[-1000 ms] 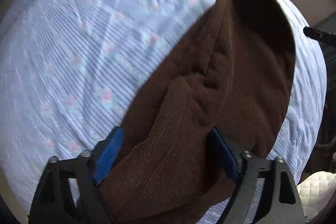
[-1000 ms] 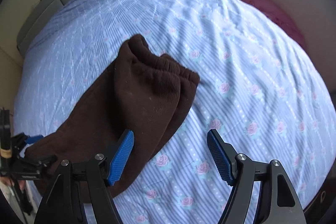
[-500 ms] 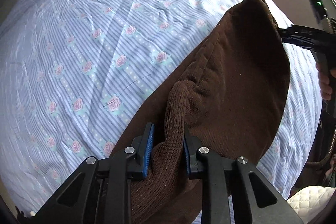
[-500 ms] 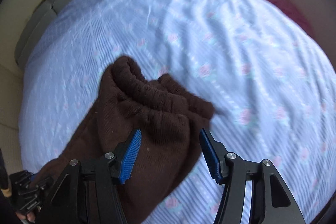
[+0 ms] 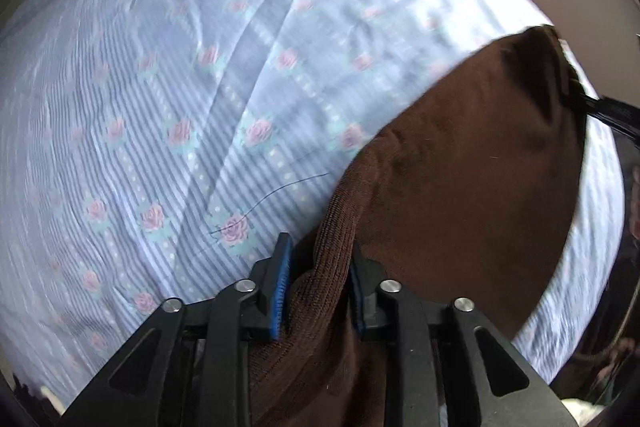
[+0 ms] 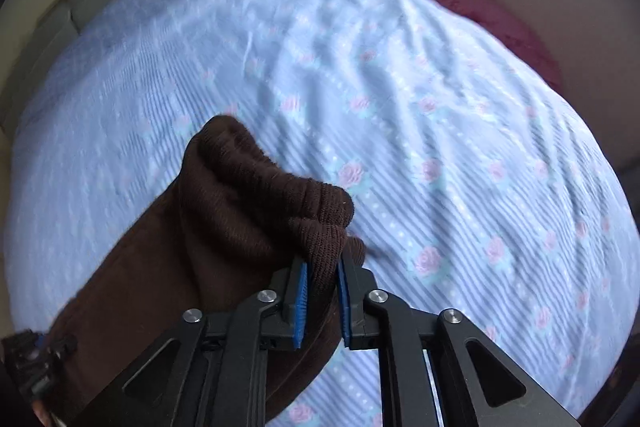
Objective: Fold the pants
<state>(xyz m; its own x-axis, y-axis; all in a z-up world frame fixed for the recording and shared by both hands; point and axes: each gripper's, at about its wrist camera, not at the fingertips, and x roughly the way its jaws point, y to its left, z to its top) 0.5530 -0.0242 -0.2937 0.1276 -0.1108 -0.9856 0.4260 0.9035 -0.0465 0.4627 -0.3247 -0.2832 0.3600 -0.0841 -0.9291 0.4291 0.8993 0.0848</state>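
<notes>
Both tongs (image 5: 318, 267) (image 6: 322, 277) clamp brown pants (image 5: 460, 187) over rose-striped blue bedsheet (image 5: 180, 87).

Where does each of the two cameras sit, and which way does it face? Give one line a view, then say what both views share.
Left wrist: sits on the left gripper, looking along its fingers across the bed sheet; its jaws pinch the brown pants.
Right wrist: sits on the right gripper, facing the sheet and a pink cloth beyond; its jaws pinch the pants' ribbed cuffs.
Shared: pants, sheet; each shows the other gripper at its edge.
</notes>
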